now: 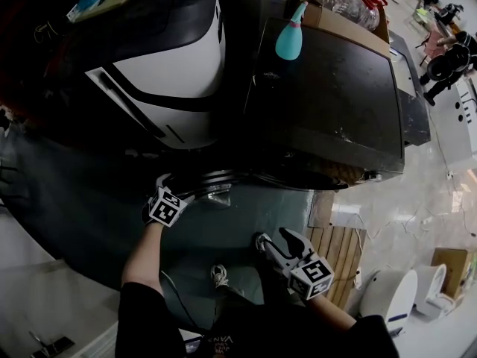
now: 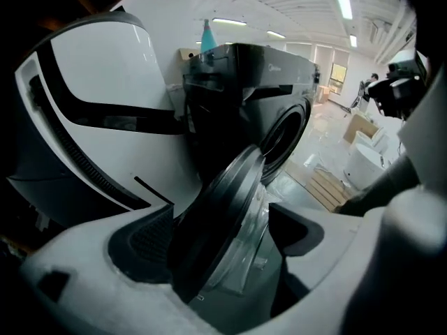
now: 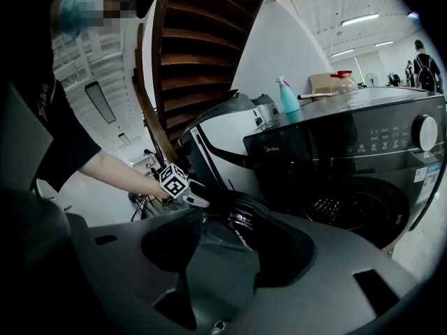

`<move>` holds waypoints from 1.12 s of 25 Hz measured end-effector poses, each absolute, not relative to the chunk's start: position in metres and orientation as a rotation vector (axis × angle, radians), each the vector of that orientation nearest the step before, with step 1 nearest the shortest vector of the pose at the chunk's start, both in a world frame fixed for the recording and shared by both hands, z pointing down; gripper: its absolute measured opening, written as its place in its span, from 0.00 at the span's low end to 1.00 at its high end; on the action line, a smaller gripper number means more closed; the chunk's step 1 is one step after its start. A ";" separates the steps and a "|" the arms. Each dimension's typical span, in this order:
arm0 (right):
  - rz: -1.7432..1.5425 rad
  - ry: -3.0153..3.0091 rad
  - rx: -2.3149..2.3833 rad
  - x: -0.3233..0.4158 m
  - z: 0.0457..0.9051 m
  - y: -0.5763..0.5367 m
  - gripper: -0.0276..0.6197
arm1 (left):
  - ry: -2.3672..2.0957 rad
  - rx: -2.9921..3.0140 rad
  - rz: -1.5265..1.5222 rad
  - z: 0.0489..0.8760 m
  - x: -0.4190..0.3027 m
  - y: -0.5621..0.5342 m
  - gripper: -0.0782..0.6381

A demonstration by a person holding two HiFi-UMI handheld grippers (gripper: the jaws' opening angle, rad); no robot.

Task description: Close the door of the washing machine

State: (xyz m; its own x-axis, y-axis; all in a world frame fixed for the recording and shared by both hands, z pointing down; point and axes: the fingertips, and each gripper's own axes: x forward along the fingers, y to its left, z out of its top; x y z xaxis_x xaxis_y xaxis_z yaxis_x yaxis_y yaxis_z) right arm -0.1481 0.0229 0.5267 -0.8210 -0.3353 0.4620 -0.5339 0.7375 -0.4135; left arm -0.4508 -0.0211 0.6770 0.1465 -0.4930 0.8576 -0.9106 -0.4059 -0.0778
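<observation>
- Dark grey front-loading washing machine (image 1: 328, 95): teal spray bottle (image 1: 289, 36) stood on top; rounded white-and-black appliance (image 1: 160, 73) set just beside.
- Round black-rimmed glass door (image 2: 223, 222): swung open, well clear of drum opening (image 3: 349, 211), seen edge-on in left gripper view.
- Left gripper (image 1: 185, 191): jaws spread wide, door rim placed between them, gap visible at one pad, no clamp made.
- Right gripper (image 1: 277, 241): jaws parted, nothing held, positioned low near door.

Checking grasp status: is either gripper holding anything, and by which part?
Nothing is clamped. The door has its rim between the open jaws of the left gripper; the right gripper is open, empty.
</observation>
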 end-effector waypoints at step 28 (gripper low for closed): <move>0.869 -2.569 0.957 -0.133 0.522 0.157 0.37 | -0.967 2.040 1.040 0.661 -0.344 0.088 0.70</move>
